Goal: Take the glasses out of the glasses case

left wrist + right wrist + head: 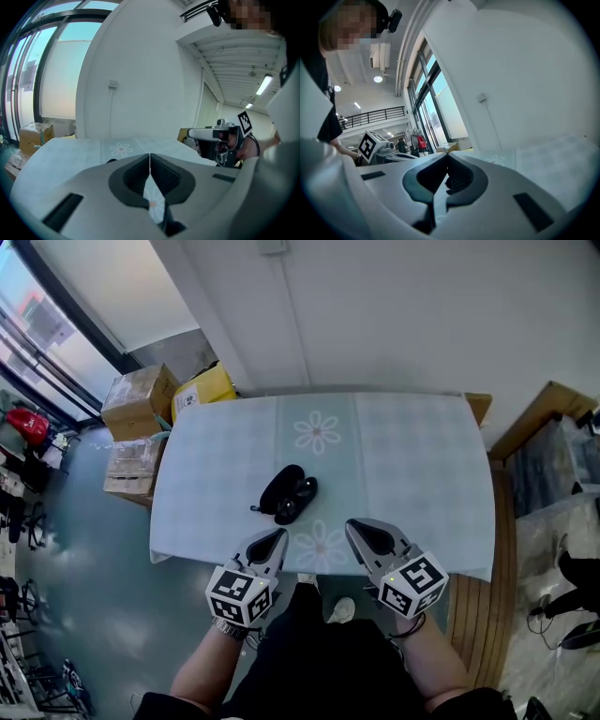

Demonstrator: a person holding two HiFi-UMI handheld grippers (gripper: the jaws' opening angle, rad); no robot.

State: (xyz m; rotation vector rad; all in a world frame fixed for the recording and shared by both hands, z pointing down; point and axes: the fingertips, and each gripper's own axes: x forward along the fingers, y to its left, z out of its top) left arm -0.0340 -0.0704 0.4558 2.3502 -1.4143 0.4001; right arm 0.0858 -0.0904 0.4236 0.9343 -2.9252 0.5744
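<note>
The glasses case (286, 493) is shown too small for its contents to be told, and is mostly hidden by the left gripper (150, 157) in that gripper's view.

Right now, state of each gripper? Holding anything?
Left gripper: closed, holding nothing.
Right gripper: closed, holding nothing.
</note>
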